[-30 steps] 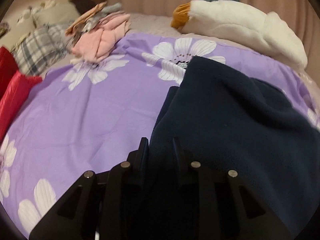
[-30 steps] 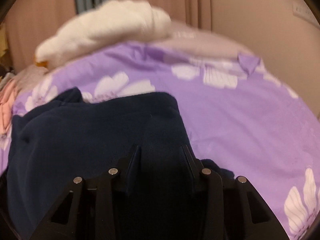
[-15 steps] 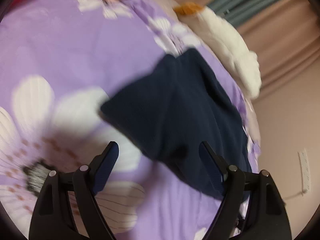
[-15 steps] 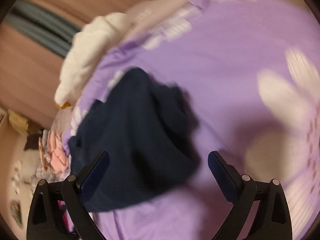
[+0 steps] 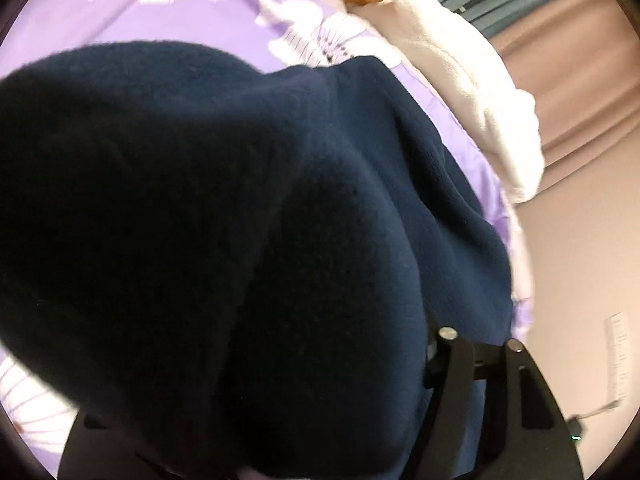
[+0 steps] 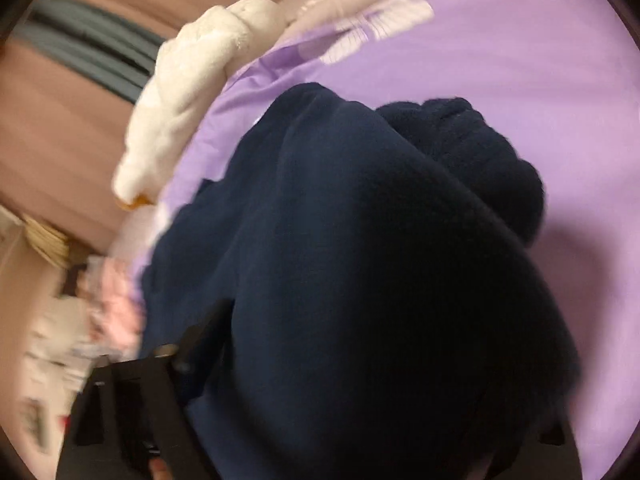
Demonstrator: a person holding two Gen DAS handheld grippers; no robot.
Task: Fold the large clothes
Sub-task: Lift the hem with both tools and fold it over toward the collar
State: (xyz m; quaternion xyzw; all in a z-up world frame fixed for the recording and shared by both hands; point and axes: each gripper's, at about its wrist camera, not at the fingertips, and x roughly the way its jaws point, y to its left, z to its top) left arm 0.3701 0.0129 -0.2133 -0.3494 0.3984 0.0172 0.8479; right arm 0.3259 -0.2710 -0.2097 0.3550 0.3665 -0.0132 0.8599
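Observation:
A dark navy fleece garment [image 5: 208, 216] lies bunched on the purple flowered bedspread [image 5: 132, 12]. It fills most of both views, also in the right wrist view [image 6: 360, 264]. In the left wrist view the fleece covers my left gripper's fingertips; only the right finger's body [image 5: 456, 364] shows. In the right wrist view the fleece covers the fingertips too; only the left finger's body [image 6: 188, 344] shows, blurred. Whether either gripper is open or shut is hidden.
A white plush toy with an orange part [image 5: 468, 80] lies at the bed's far edge, also in the right wrist view [image 6: 184, 92]. Pink clothes [image 6: 116, 304] sit at the bed's left side. Pink curtains [image 5: 568, 76] and a wall stand behind.
Both grippers stood open above the fleece half a second ago. Now both have moved down close into it, and the fabric covers their fingertips.

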